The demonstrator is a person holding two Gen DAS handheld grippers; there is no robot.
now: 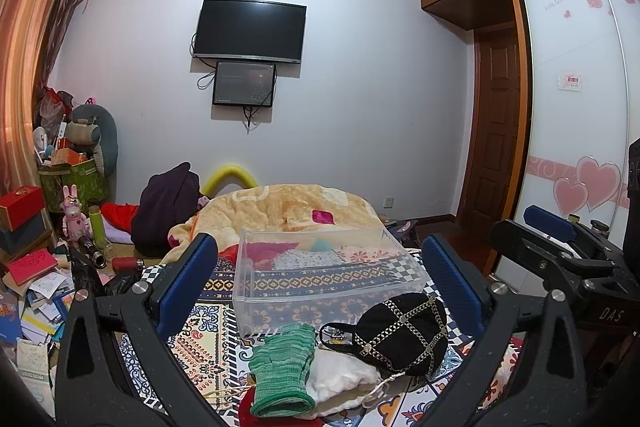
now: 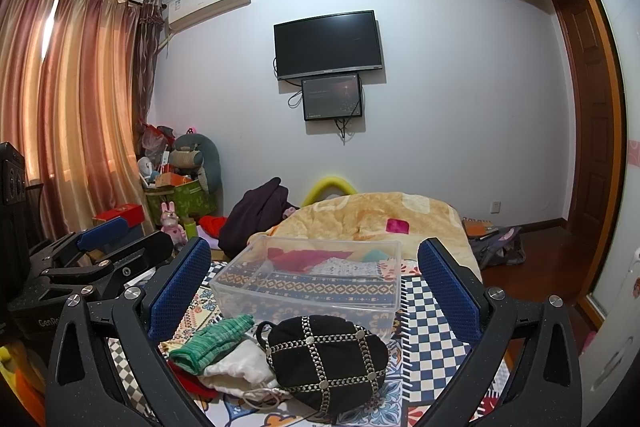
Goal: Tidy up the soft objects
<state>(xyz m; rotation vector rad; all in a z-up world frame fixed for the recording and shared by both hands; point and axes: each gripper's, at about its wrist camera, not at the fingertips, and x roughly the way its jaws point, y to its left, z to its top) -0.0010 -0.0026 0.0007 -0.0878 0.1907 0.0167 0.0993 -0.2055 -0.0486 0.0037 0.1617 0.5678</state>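
A clear plastic bin (image 1: 328, 291) (image 2: 308, 281) stands on the patterned bedspread. In front of it lies a pile of soft things: a green knit glove (image 1: 282, 373) (image 2: 212, 341), a white cloth pouch (image 1: 344, 381) (image 2: 240, 367), a black cap with metal chain grid (image 1: 404, 335) (image 2: 326, 361) and a red item under them (image 1: 246, 413). My left gripper (image 1: 320, 279) is open and empty above the pile. My right gripper (image 2: 316, 283) is open and empty, with the black cap between its fingers' line of sight. Each gripper shows at the other view's edge.
A beige fleece blanket (image 1: 288, 207) lies behind the bin. Dark clothing (image 1: 166, 207) is heaped at the bed's left. Boxes, books and toys (image 1: 40, 267) clutter the left floor. A wardrobe (image 1: 576, 107) and door stand at right; bags (image 2: 496, 247) lie on the floor.
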